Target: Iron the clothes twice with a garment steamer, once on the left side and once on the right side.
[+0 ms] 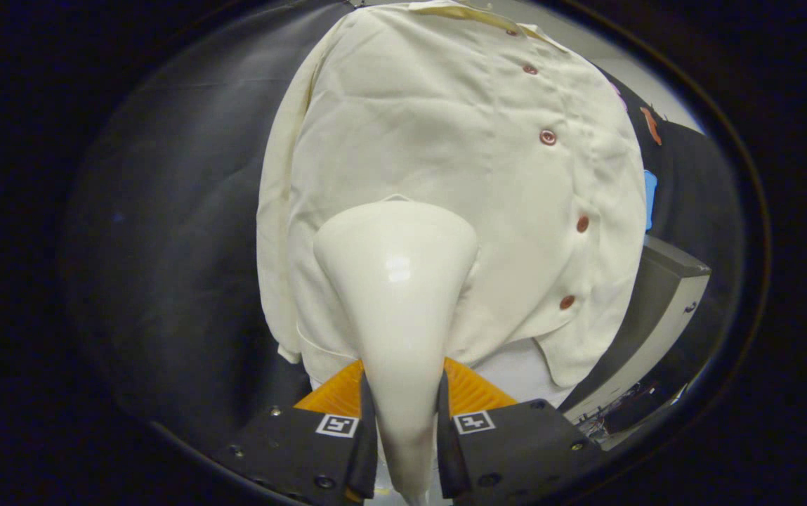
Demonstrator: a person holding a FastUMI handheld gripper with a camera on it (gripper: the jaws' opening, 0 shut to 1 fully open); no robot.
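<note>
The gripper (404,429) clamps both fingers on the glossy white cone-shaped steamer head (396,281), whose long axis points straight ahead onto the hanging cream buttoned shirt (445,140), left of its button row

grey box (659,309), tangled cables (628,411) beneath it

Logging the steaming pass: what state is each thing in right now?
Gripper: shut on the steamer's handle.
Steamer: held, head against the shirt's front.
Shirt: hanging, buttoned, faintly creased.
</note>
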